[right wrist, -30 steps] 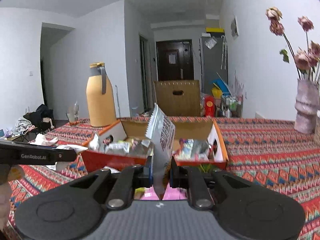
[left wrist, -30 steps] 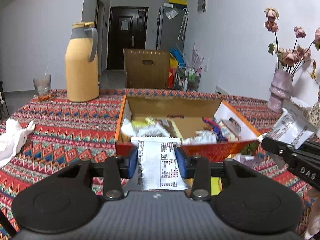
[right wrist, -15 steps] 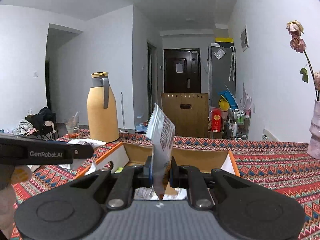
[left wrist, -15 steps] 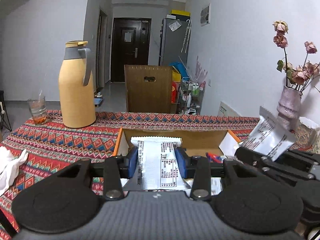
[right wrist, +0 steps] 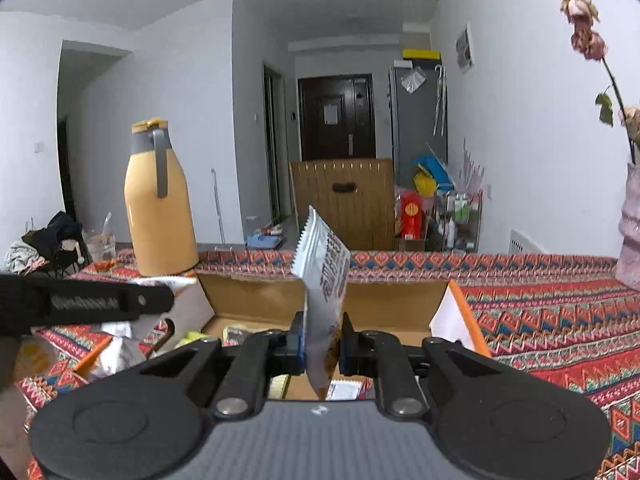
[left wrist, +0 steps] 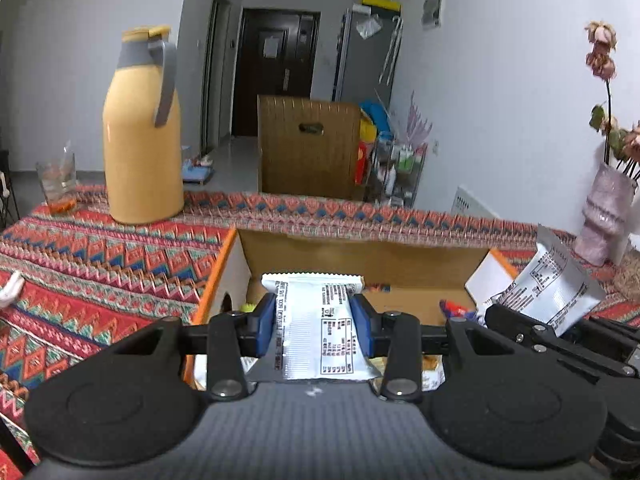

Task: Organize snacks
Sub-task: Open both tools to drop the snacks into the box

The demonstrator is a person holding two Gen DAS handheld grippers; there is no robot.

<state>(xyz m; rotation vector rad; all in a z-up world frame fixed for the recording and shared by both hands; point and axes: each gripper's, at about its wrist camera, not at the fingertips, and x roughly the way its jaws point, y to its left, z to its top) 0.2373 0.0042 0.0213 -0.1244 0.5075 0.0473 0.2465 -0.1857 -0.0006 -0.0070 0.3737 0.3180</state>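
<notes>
Left hand-held gripper [left wrist: 313, 330] clamps a flat silver packet [left wrist: 316, 328]; right hand-held gripper [right wrist: 321, 346] clamps an upright packet [right wrist: 325, 280].

Right gripper [right wrist: 322, 346] jaws clamp upright snack packet [right wrist: 324, 280] above open cardboard box [right wrist: 256, 296].

Table [left wrist: 100, 256]: bore the open box, jug, glass and vase.
Box [left wrist: 360, 256]: lay mid-table, directly before both grippers, with snacks inside.
Jug [left wrist: 140, 140]: stood behind and left of the box.
Glass [left wrist: 58, 178]: stood left of the jug.
Vase [left wrist: 604, 216]: stood at the far right.
Chair [left wrist: 308, 148]: stood behind the table's far edge.
</notes>
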